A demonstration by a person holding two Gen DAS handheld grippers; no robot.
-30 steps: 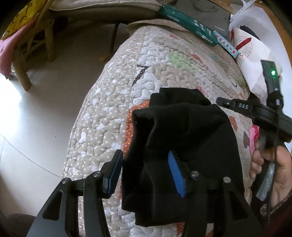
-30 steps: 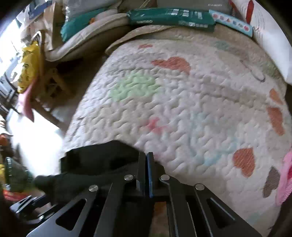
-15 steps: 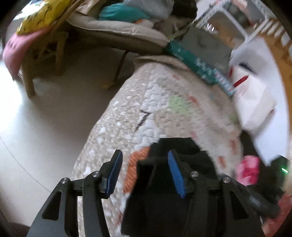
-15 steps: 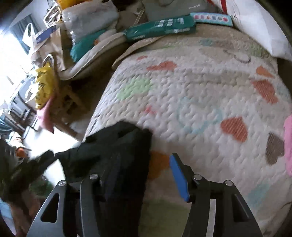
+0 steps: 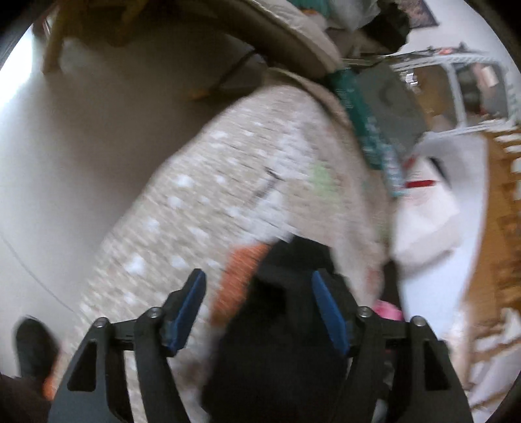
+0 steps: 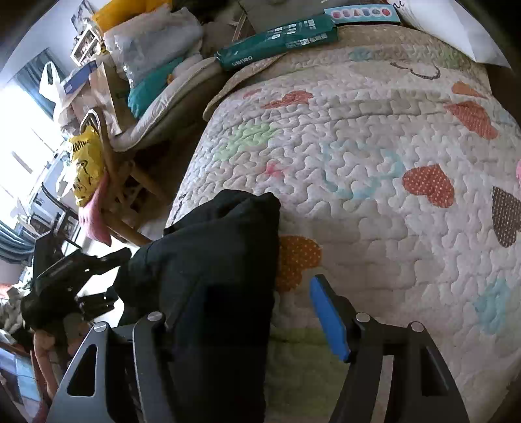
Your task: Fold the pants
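A quilted bedcover (image 6: 374,136) with heart patches covered the bed, a green carton (image 6: 276,42) and white pillow (image 6: 452,29) lay at its far edge, and what appeared to be a yellow bag (image 6: 86,166) hung on a wooden chair (image 6: 127,182) alongside.

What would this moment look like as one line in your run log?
black folded pants: lying on quilted heart-print bedspread | left gripper: jaws opening | right gripper: jaws opening, nothing clamped
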